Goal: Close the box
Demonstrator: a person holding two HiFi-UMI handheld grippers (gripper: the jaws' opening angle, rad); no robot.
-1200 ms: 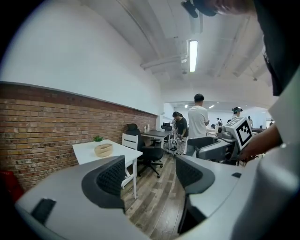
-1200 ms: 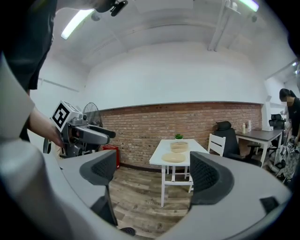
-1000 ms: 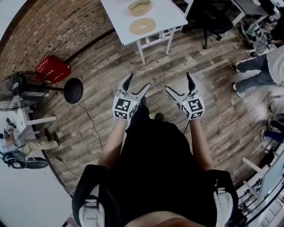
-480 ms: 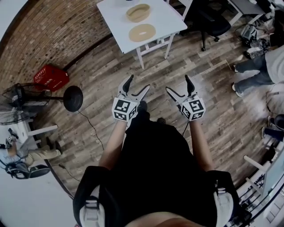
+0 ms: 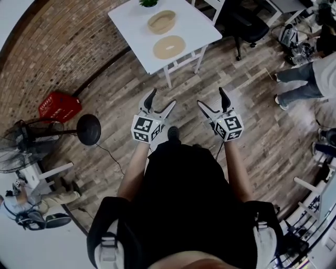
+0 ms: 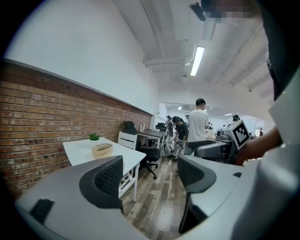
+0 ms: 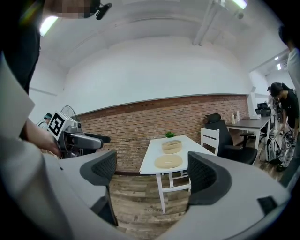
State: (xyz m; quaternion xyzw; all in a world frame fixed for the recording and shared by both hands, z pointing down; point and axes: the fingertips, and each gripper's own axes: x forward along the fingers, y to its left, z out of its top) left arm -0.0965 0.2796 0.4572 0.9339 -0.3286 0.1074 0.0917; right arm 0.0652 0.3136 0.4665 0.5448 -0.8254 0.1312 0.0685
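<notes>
At twelve o'clock from where I stand, well apart from both tools, the white table (image 5: 131, 23) carries the round box (image 5: 161, 21), which sits open. Its flat lid (image 5: 169, 47) lies just beside it at about five o'clock, on the half of the table nearer me, and a small plant (image 5: 148, 2) stands past the box at eleven. I hold the left gripper (image 5: 163, 97) and the right gripper (image 5: 210, 96) side by side ahead of me, both pointing toward the table. The left one's jaws stand wide apart with only floor between them. The right one's jaws have just been closing a little but are also wide, with nothing between them. Both pieces look like thin pale wood or woven fibre, so I judge them light and stiff, likely to skid on the smooth tabletop, and easy to dent if squeezed hard. Since the lid is a thin disc lying flat, I would pinch it at its rim on the six o'clock side, perhaps after nudging it past the table edge. I would brace the box by its wall with the other gripper so it does not slide.
</notes>
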